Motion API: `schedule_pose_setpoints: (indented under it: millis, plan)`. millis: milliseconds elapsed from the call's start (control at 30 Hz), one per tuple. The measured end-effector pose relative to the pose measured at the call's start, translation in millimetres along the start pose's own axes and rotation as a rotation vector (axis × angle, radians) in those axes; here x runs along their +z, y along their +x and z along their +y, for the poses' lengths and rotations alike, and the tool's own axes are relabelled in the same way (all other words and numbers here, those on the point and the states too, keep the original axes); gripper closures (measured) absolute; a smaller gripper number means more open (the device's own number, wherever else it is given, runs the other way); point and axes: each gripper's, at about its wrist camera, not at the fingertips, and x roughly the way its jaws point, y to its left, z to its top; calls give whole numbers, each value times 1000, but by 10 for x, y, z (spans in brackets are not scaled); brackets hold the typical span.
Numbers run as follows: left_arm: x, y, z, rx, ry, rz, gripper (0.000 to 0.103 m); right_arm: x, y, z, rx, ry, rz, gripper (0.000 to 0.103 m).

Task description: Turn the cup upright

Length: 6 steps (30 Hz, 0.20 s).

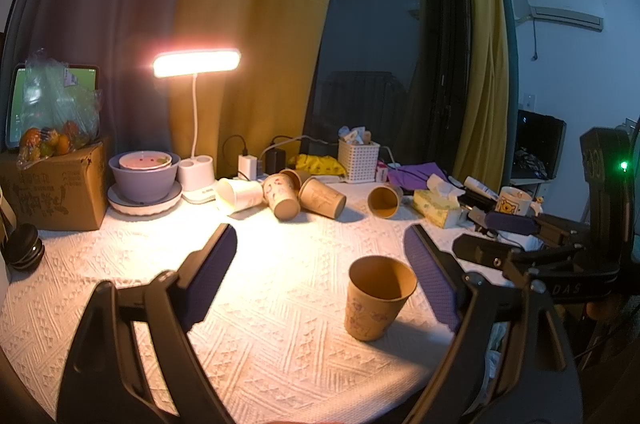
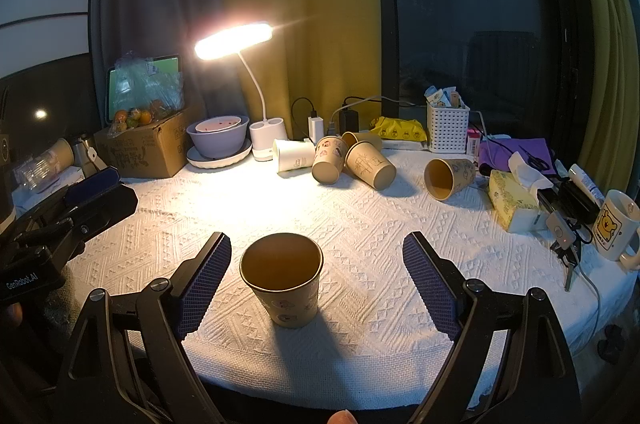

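Observation:
A brown paper cup (image 2: 285, 282) stands upright on the white textured cloth near the front edge; it also shows in the left wrist view (image 1: 376, 298). My right gripper (image 2: 317, 272) is open, its fingers either side of the cup without touching it. My left gripper (image 1: 320, 264) is open and empty, the cup just inside its right finger (image 1: 430, 278). Several paper cups lie on their sides at the back: a white one (image 2: 294, 154), brown ones (image 2: 328, 160) (image 2: 370, 164) and one apart to the right (image 2: 448, 178).
A lit desk lamp (image 2: 234, 40), purple bowls (image 2: 218, 136), a cardboard box (image 2: 148, 144) with fruit stand at the back left. A white basket (image 2: 447, 126), tissue box (image 2: 514, 202), keys and a bear mug (image 2: 614, 230) crowd the right side.

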Motion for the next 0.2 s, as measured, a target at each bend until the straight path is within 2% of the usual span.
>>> schedule_pose_setpoints:
  millis: [200]
  plan:
    - [-10,-31,-5,4,-5,-21,17,1,0,-1,0,0,1,13]
